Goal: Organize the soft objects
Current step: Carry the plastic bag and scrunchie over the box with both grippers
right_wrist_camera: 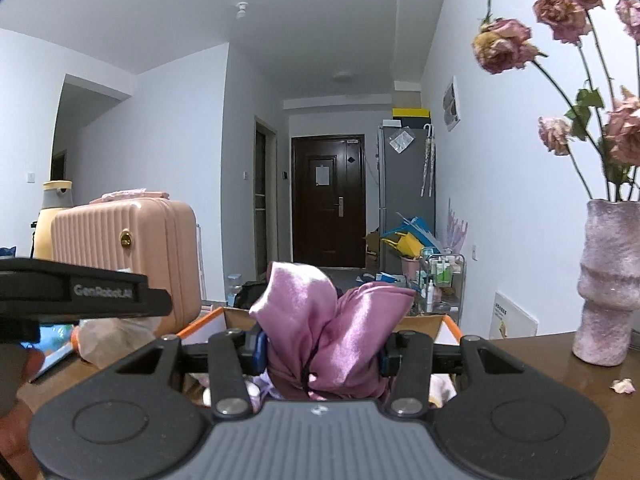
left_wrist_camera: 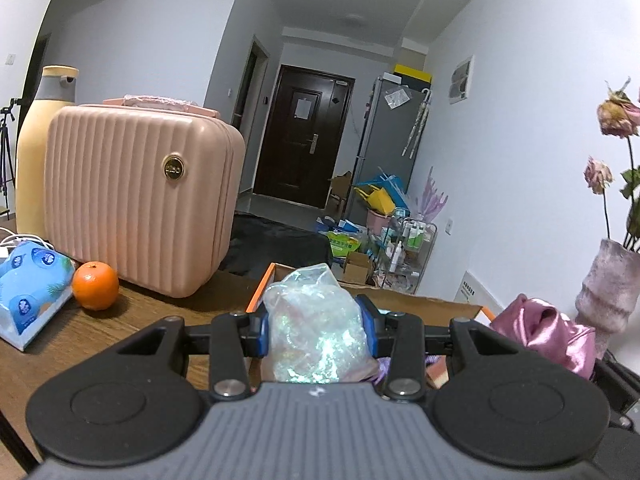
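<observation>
two hand-held grippers in play, each clamped on a soft bundle. left hand-held gripper: blue pads pressed into both sides of an iridescent plastic bag, crinkled, translucent, with something pale inside; bag bulging up between the jaws and held above the near edge of an open cardboard box with orange trim. right hand-held gripper: jaws part-way in, squeezing a pink satin pouch, fabric folded into two lobes rising above the pads, a dark drawstring running down its middle; pouch also raised over the same cardboard box, with pale soft items dimly visible in the box below, too hidden to name. seen from the left wrist, the satin pouch off to the right, just beside the box's far corner. seen from the right wrist, the black side of the left hand-held gripper at the left edge, with the plastic bag below it.

farther out on the brown wooden surface: an orange just in front of a ribbed pink case, a blue tissue pack beside the orange, a tall cream bottle behind the case. on the right, a fuzzy mauve vase upright with dried pink roses, and a fallen petal near its base. beyond, a hallway with a dark door and a grey fridge with clutter at its foot.
</observation>
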Tool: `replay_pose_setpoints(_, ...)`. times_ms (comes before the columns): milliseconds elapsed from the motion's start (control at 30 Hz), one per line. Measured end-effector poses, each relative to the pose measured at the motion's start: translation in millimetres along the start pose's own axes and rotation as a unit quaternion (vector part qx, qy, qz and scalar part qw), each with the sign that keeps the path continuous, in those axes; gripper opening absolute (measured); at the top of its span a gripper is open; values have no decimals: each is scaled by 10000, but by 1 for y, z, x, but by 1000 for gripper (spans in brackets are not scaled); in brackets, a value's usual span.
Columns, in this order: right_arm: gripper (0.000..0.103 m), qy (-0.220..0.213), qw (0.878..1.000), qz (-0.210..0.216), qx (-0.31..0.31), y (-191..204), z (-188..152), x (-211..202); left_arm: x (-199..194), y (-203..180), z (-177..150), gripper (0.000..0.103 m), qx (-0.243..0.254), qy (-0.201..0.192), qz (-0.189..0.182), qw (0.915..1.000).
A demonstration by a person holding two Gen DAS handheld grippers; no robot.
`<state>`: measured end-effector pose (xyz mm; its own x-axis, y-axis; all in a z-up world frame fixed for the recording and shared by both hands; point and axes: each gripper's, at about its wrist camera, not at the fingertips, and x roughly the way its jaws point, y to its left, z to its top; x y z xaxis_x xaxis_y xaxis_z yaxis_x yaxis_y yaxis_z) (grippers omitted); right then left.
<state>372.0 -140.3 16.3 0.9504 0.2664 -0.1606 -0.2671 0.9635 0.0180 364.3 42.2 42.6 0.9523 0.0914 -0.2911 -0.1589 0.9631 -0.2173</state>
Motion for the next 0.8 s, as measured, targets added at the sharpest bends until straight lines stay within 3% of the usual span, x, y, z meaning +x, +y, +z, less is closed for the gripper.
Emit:
replay_pose_setpoints(400,46,-11,9999,8,-113,12,1,53,47,4,8,42,-12,37,71,10000)
replay_pose_setpoints(800,46,154,9992,-100,-359,19,-2,106,89,-10,10,42,381,-27,-21,9993)
